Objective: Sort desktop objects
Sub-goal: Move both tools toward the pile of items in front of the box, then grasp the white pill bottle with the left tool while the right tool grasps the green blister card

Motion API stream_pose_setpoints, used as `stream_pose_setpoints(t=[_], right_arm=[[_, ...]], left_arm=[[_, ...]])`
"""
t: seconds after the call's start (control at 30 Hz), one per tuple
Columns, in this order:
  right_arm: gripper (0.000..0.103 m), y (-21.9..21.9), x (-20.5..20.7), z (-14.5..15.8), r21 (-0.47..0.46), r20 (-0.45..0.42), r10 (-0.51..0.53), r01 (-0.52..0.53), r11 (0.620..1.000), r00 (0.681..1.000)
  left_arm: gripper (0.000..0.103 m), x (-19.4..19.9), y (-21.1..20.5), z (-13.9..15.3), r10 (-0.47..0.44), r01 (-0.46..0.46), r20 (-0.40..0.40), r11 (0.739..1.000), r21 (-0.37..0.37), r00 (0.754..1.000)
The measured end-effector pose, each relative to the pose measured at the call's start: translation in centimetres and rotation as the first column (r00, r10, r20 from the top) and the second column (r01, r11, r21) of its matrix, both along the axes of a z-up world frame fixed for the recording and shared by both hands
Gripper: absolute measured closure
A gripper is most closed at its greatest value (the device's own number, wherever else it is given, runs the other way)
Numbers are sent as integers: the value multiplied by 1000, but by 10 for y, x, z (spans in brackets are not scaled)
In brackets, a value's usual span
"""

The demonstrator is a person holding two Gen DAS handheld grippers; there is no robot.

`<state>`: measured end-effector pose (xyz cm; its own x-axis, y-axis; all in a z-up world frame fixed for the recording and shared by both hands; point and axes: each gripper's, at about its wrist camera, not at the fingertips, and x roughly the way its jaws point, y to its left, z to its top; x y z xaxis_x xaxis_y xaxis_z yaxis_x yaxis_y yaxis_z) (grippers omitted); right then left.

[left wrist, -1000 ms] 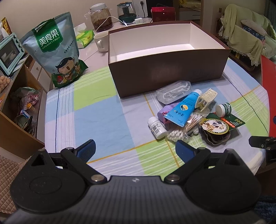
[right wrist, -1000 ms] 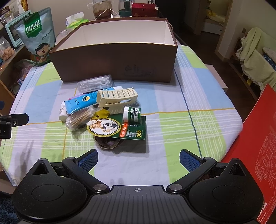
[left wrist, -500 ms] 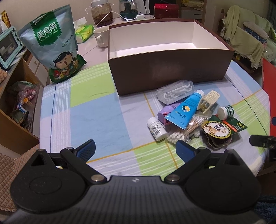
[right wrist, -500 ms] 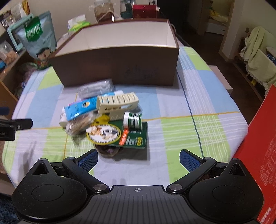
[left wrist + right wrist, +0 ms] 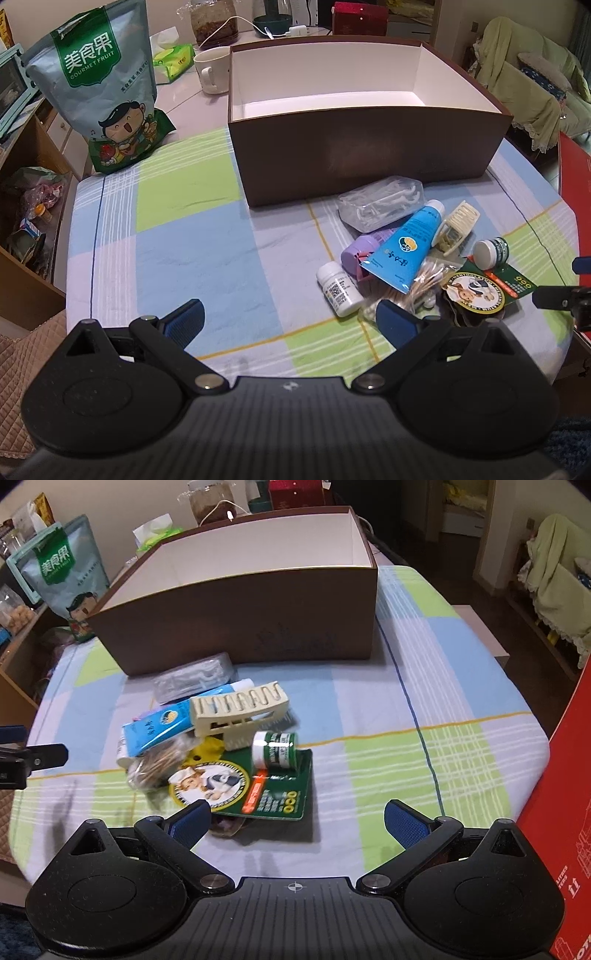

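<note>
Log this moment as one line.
left gripper: open, empty | right gripper: open, empty | box: empty | pile: untouched

You've got loads of open worktop (image 5: 192, 258) left of the pile (image 5: 406, 254). The brown box (image 5: 369, 162) walls off the back, and the snack bag (image 5: 107, 92) blocks the far-left corner.
</note>
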<state>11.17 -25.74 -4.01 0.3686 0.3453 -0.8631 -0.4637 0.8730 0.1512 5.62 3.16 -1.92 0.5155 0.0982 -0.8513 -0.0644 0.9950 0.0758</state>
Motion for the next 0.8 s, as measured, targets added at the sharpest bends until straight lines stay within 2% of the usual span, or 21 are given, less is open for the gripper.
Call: stream_pose_setpoints(t=[0.07,0.33,0.4,0.57,0.63,0.67,0.8], right_arm=[[0,2,5,-2,3,5,-5,5,1000,1000],[3,10,23,-12,18,22,-22,21,1000,1000],[25,12,29,-16,27,8,-17,16,1000,1000],[25,19,40,-27,27,-13,-1,2,1000,1000],[35,23,42,-31,23,-20,14,-13,1000,1000],[46,24,43,-33,32,-33,20,-19,999,999],[47,26,47,-39,39,-48,24,-22,999,999]], left_arm=[[6,4,0,-4,-7,7,-8,1000,14,1000],[7,22,5,-19,-10,9,-44,1000,-16,999],[7,25,7,-22,-6,4,-52,1000,-21,999],[7,32,11,-31,2,-5,-79,1000,-31,997],[7,34,11,-35,4,-8,-89,999,-39,996],[9,35,12,-37,5,-9,-95,999,-44,995],[13,39,13,-42,11,-17,-109,998,-56,994]])
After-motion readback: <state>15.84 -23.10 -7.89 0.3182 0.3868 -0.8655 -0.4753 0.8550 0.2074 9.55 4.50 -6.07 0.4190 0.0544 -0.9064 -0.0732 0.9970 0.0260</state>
